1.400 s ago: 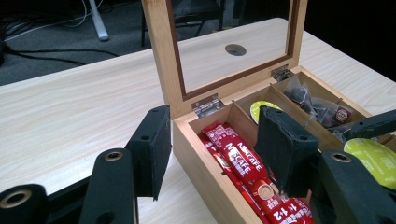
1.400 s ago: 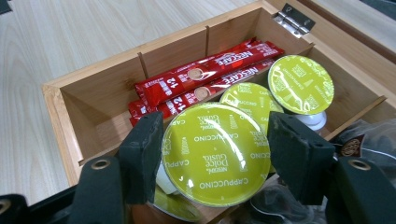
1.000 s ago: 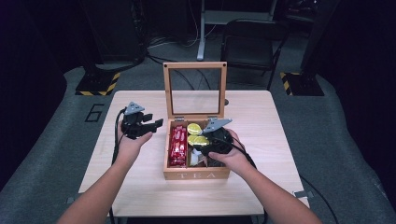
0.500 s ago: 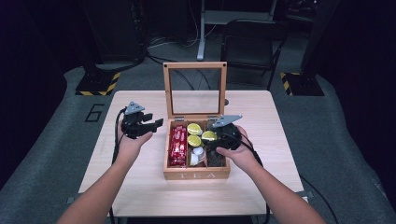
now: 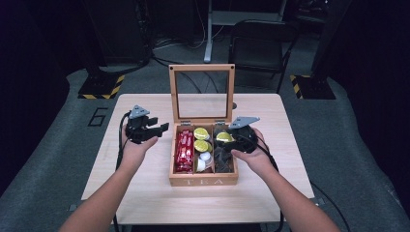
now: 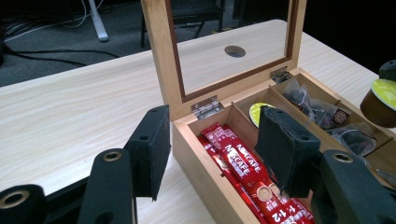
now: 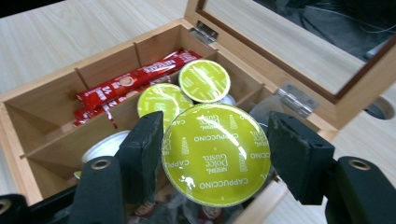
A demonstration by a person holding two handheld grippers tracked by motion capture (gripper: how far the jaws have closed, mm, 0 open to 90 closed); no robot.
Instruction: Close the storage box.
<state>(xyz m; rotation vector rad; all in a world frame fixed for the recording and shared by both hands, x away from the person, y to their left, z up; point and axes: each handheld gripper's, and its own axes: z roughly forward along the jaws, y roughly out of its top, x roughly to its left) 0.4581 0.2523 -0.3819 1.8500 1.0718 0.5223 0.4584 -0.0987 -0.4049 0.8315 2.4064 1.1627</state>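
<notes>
The right gripper clamps a cappuccino capsule above the tea box's right compartment; at nine o'clock, the left gripper hovers, jaws apart, empty.

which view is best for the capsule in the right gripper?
Right gripper view: the green-lidded capsule sits large between the right gripper jaws, lid print readable. Left gripper view catches it side-on at the frame edge. High view shows a small yellow-green spot above the tea box.
</notes>
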